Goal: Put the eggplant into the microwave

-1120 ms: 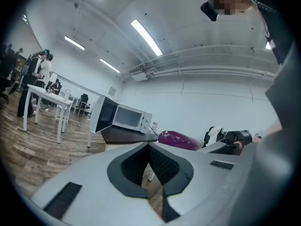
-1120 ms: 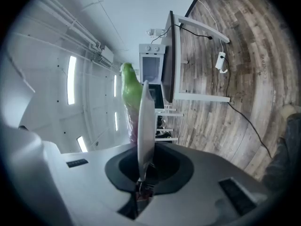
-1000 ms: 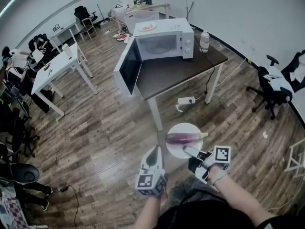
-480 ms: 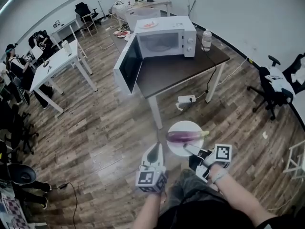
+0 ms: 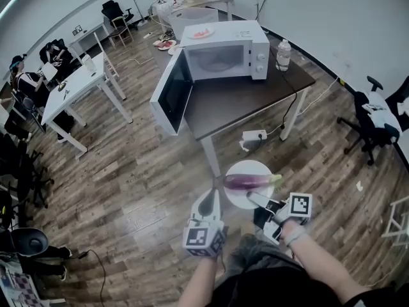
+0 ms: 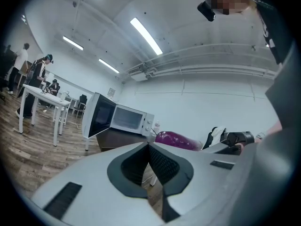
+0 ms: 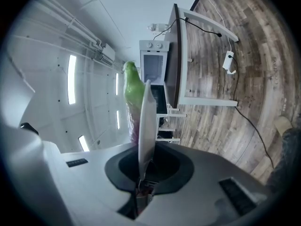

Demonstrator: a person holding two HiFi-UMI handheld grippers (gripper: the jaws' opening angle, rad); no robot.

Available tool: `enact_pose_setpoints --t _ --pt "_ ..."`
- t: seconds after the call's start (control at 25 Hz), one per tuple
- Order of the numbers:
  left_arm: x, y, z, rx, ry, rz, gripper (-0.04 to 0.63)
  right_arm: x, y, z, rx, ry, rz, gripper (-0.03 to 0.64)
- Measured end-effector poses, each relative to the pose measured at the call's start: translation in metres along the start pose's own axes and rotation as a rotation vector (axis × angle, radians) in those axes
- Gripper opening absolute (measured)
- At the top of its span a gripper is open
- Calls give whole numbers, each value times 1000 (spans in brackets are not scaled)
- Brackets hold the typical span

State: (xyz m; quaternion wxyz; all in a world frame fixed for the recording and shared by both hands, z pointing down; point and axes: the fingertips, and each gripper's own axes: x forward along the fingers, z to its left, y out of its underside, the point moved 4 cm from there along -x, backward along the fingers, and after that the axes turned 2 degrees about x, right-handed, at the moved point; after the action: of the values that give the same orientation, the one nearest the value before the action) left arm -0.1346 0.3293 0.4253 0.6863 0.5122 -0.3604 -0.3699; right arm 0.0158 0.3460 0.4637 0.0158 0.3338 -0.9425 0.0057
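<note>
Our right claw [image 5: 254, 201] is clamped on the near rim of the white plate [image 5: 248, 169]; our left claw [image 5: 208, 198] hangs beside it, jaws pressed together on nothing; the eggplant [image 5: 246, 183] lies across the middle of the plate, green stalk toward the right rim, well apart from the microwave [image 5: 227, 55]. Over the last second both claws and the plate have moved forward together, and the table [image 5: 243, 101] has come slightly closer in the head view; we judge the carry is under way and the loading not yet begun. The plate is thin, smooth and round; the eggplant is glossy, purple, long and likely to roll; the microwave is a white box at the table's far edge, its dark-glass door [image 5: 171, 98] swung wide past the left edge; plank floor [image 5: 140, 171] lies between.
</note>
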Motion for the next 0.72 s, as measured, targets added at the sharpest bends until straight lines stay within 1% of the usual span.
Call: enact_pose_setpoints --t 0.2,0.32,0.4,0.6,0.72 --pt "28 -3 10 -1 -16 -1 -9 12 -30 -1 -20 12 21 21" --pt "44 -7 17 -6 -41 9 -9 20 -46 2 -18 7 28 21" --pt "53 -11 19 -10 -59 12 -9 24 -55 2 -27 8 42 21" --pt "77 -15 19 -19 -66 -9 -9 32 -76 2 -38 14 70 21" --pt "86 -22 20 -8 -87 -6 -9 35 -86 2 -40 8 83 21"
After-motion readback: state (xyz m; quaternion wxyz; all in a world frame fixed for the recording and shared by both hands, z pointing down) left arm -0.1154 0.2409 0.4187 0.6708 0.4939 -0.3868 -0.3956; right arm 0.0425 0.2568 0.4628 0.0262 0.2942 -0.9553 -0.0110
